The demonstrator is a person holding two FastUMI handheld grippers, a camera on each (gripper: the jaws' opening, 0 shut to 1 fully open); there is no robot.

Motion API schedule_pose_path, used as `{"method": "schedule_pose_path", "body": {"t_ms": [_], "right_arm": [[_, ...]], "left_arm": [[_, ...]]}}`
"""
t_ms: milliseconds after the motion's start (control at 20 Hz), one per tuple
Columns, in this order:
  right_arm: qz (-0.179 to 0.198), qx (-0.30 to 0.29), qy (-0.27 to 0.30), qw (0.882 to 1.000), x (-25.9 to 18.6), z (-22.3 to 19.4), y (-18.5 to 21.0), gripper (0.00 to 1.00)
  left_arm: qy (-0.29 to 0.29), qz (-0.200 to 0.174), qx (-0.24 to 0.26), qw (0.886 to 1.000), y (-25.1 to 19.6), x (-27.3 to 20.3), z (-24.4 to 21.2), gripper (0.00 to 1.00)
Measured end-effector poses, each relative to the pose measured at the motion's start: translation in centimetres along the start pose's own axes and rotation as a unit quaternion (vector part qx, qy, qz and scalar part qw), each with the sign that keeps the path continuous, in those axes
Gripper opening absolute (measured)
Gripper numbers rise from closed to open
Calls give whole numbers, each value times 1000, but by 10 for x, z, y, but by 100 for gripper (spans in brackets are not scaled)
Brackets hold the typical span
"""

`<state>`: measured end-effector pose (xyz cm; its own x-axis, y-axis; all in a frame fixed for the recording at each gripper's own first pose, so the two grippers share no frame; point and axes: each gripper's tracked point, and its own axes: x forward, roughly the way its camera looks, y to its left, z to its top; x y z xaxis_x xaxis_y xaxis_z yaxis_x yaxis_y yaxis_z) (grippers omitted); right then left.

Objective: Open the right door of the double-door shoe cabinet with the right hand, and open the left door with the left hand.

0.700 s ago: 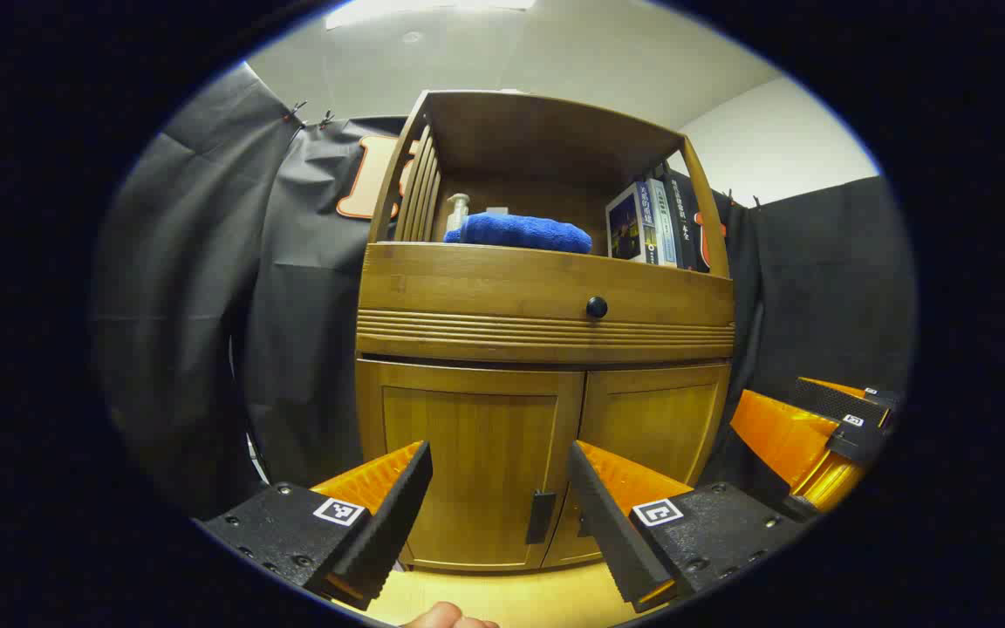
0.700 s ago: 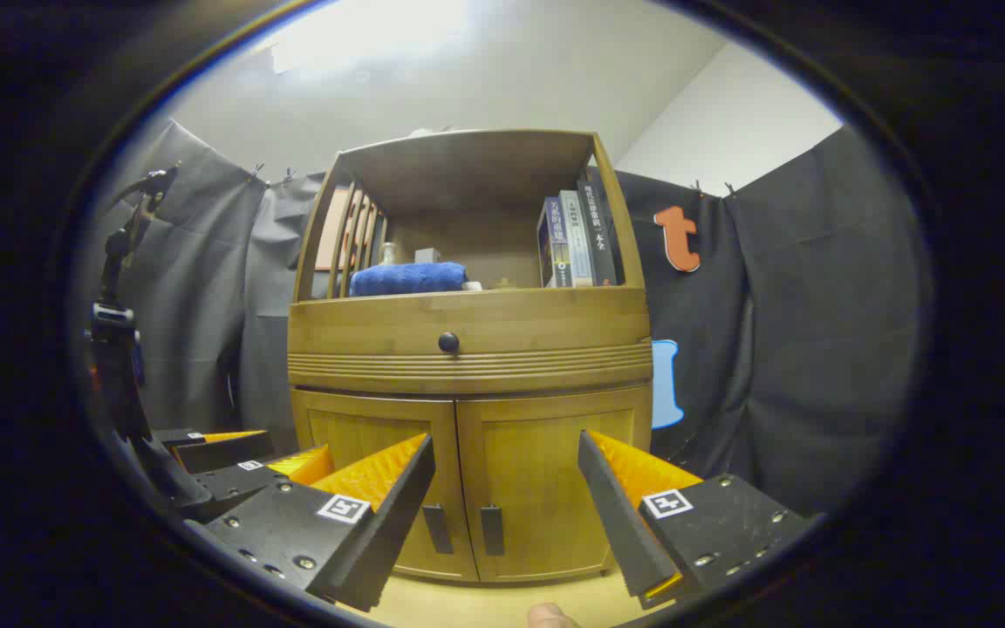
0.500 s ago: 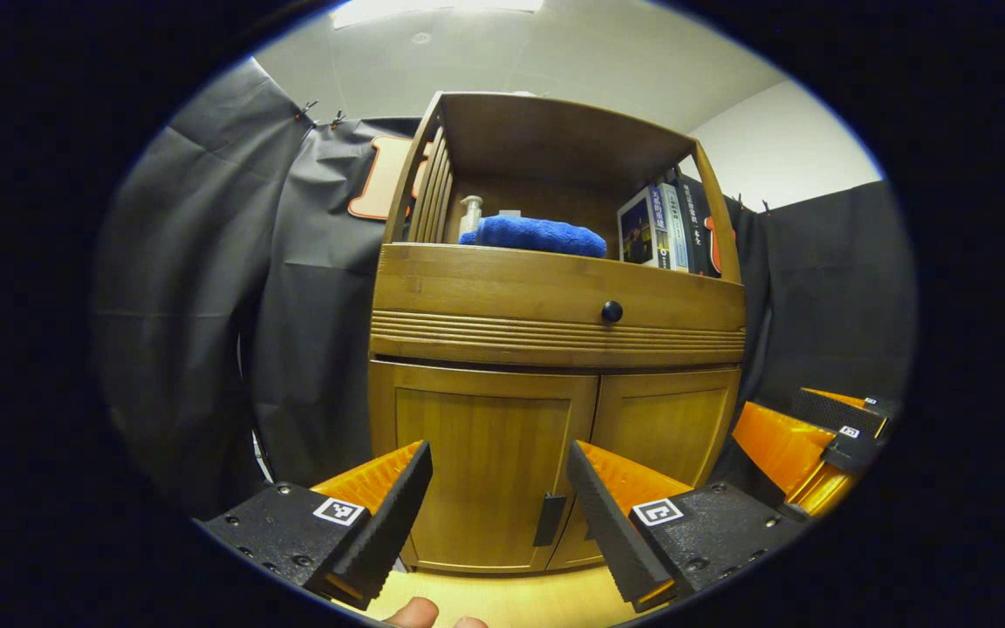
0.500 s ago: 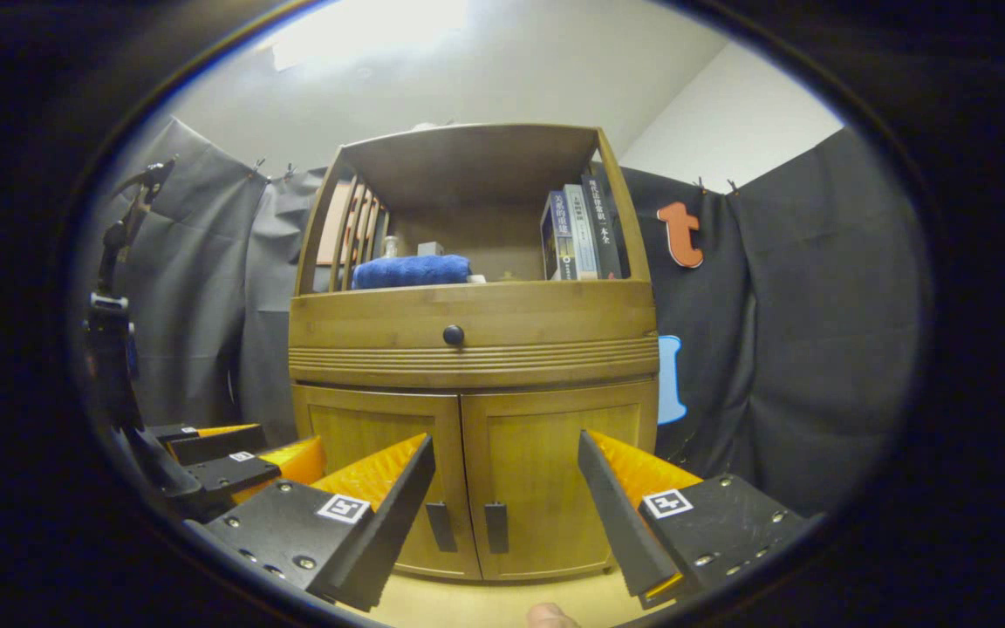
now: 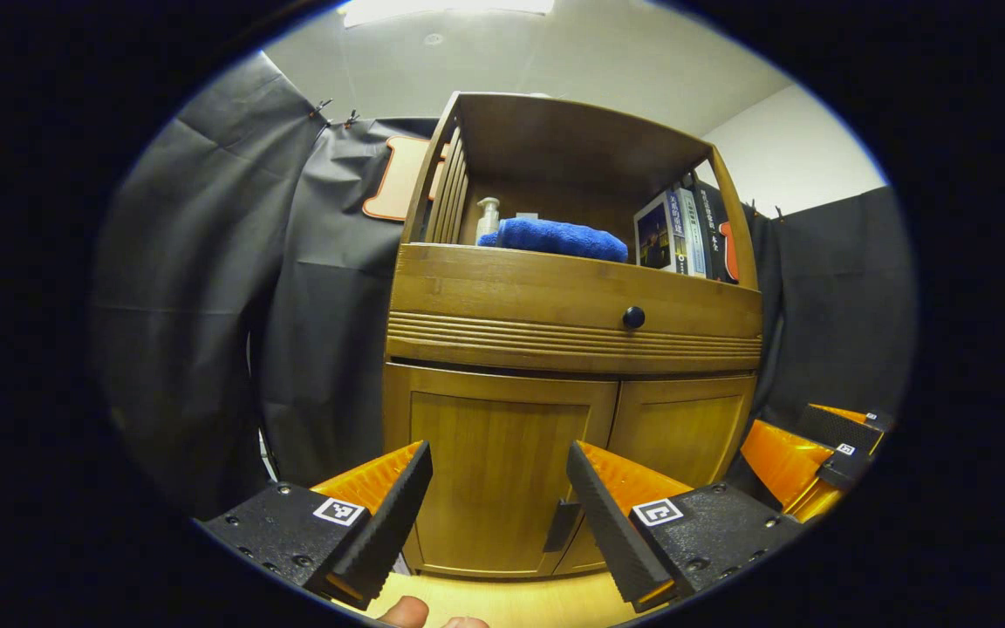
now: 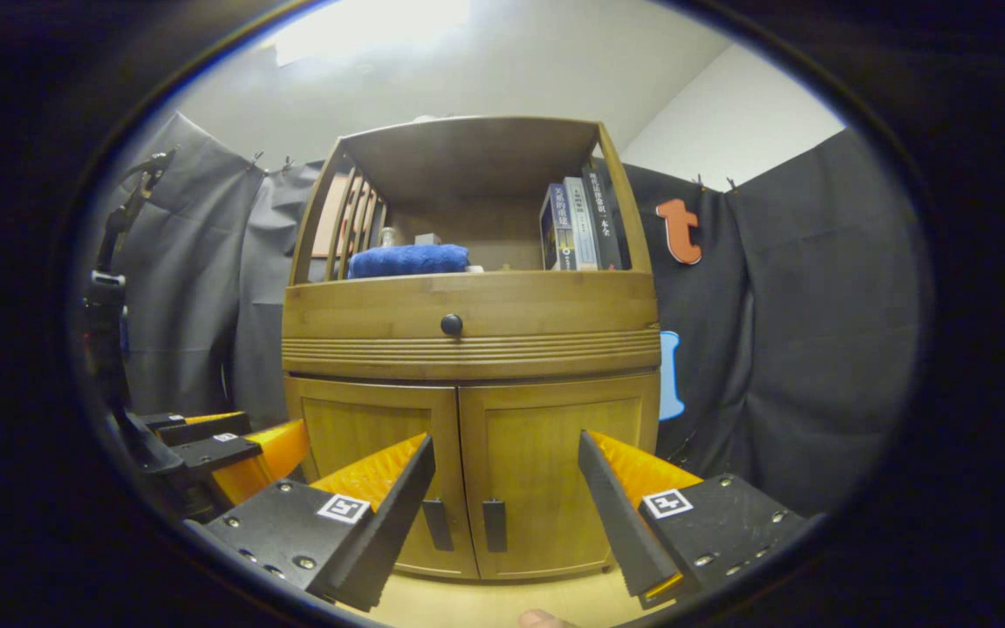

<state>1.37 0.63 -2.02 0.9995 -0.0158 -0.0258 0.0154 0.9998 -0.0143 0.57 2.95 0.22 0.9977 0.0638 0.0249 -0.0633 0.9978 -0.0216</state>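
Observation:
A wooden shoe cabinet (image 5: 572, 296) (image 6: 468, 323) stands ahead with both lower doors closed. The left door (image 5: 494, 462) (image 6: 376, 436) and the right door (image 5: 686, 427) (image 6: 555, 462) each carry a dark vertical handle near the middle seam: the left handle (image 5: 562, 526) (image 6: 437, 523), the right handle (image 6: 494, 525). My left gripper (image 5: 498, 515) is open, a short way in front of the left door, with nothing between its fingers. My right gripper (image 6: 507, 519) is open in front of the right door, its handle between the fingers but farther off. The right gripper (image 5: 808, 449) also appears in the left gripper view, and the left gripper (image 6: 223, 445) in the right gripper view.
Above the doors is a drawer with a round black knob (image 5: 633, 317) (image 6: 451, 324). The open shelf holds a blue towel (image 5: 555, 237) (image 6: 411, 260), a pump bottle (image 5: 488, 218) and upright books (image 5: 681, 231) (image 6: 577, 225). Light wooden floor (image 6: 485, 597) lies below. A camera stand (image 6: 110, 314) is at the left.
Both grippers have crept closer to the cabinet. In the left gripper view the cabinet has drifted right; both grippers stay open.

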Motion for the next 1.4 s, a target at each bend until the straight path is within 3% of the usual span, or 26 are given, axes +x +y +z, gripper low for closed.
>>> {"method": "schedule_pose_path", "body": {"t_ms": [300, 500, 700, 800, 950, 1050, 1150, 1250, 1400], "right_arm": [[-2, -3, 10, 1000, 13, -14, 0, 98], [2, -8, 46, 999, 34, -53, 4, 98], [3, -13, 90, 996, 64, -96, 5, 98], [2, -17, 109, 994, 76, -114, 6, 81], [1, -15, 138, 990, 97, -150, 8, 82], [2, -12, 150, 989, 108, -161, 10, 70], [0, -14, 162, 987, 123, -174, 9, 67], [0, -11, 175, 984, 132, -185, 11, 51], [1, -16, 196, 981, 143, -202, 14, 50]], "left_arm": [[1, 13, -3, 1000, 13, 5, -1, 92], [1, 32, -5, 999, 31, 3, -3, 96], [11, 57, 6, 998, 56, 1, -9, 92], [13, 68, 9, 998, 68, 0, -10, 92], [11, 85, 14, 996, 85, 0, -9, 92], [9, 97, 23, 995, 96, 1, -8, 92], [6, 110, 31, 993, 107, 3, -7, 92], [3, 118, 36, 992, 113, 5, -6, 92], [3, 124, 41, 991, 118, 11, -6, 92]]}}
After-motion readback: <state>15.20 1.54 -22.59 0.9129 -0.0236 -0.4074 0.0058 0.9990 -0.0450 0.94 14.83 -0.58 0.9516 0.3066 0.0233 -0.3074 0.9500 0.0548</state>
